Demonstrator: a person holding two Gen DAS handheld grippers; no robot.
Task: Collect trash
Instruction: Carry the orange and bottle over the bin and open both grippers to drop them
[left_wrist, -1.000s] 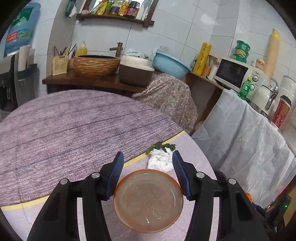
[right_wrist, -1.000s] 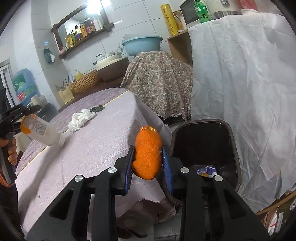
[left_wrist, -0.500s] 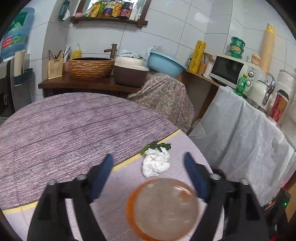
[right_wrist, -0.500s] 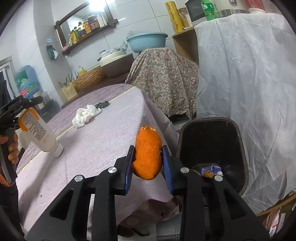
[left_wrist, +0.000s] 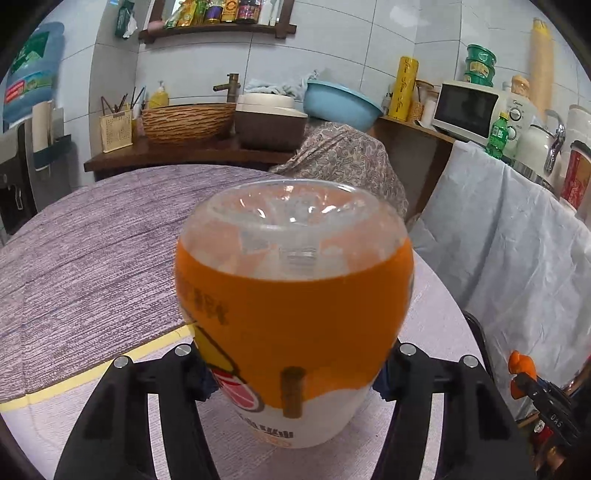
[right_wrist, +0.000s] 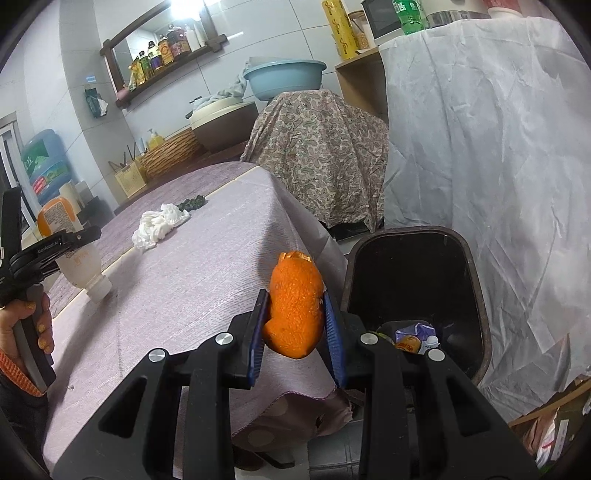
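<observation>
Since a second ago the left gripper (left_wrist: 291, 373) has closed round the plastic bottle (left_wrist: 293, 291), which stands cap-down on the purple-clothed table (right_wrist: 192, 280). The black bin (right_wrist: 417, 295) sits beside the table edge. The right gripper (right_wrist: 295, 332) hovers level there, clamped on the orange peel (right_wrist: 293, 302)

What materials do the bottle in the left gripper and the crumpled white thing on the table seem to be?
Bottle: likely clear plastic, glossy, with highlights on its base and an orange printed label. White wad: probably tissue paper, matte, with soft crumpled folds; thin cloth is possible.
</observation>
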